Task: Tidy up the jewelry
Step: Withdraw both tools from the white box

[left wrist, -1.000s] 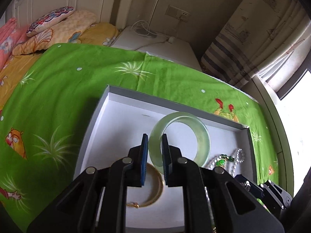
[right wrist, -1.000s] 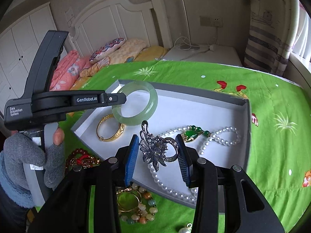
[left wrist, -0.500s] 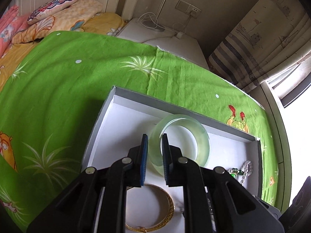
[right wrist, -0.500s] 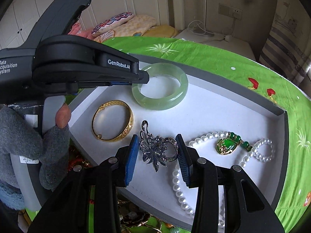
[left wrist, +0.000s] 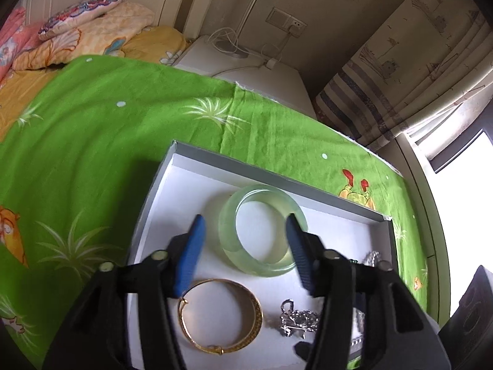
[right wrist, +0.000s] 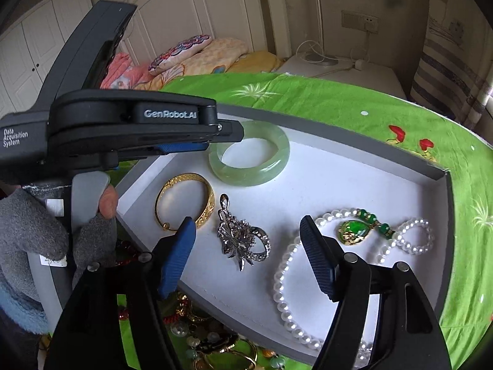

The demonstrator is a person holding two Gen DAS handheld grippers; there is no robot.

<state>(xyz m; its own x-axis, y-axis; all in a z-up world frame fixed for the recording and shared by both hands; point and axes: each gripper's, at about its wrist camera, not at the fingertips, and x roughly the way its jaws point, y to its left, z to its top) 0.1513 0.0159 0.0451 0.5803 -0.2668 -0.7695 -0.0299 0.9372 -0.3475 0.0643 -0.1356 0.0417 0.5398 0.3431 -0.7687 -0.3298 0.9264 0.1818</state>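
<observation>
A pale green jade bangle (left wrist: 262, 269) lies flat at the back of the white tray (left wrist: 191, 191). My left gripper (left wrist: 245, 225) hovers over it with its jaws opening, and the blue pads stand clear of the bangle's sides. A silver brooch (right wrist: 240, 237) rests on the tray floor between the opening jaws of my right gripper (right wrist: 246, 222), untouched. A gold bangle (right wrist: 209, 206) lies left of the brooch. A pearl necklace with a green pendant (right wrist: 354, 231) lies to the right. The left gripper (right wrist: 223, 139) shows side-on in the right wrist view.
The tray (right wrist: 339, 129) sits on a green patterned cloth (left wrist: 92, 141). A pile of loose jewelry (right wrist: 200, 339) lies by the tray's near edge. A gloved hand (right wrist: 37, 234) holds the left gripper. Pillows (left wrist: 92, 24), a white nightstand (left wrist: 255, 71) and curtains (left wrist: 416, 55) stand behind.
The left jaws have spread and let go of the jade bangle, which now lies flat in the tray. The right jaws have spread off the silver brooch, which lies on the tray floor.
</observation>
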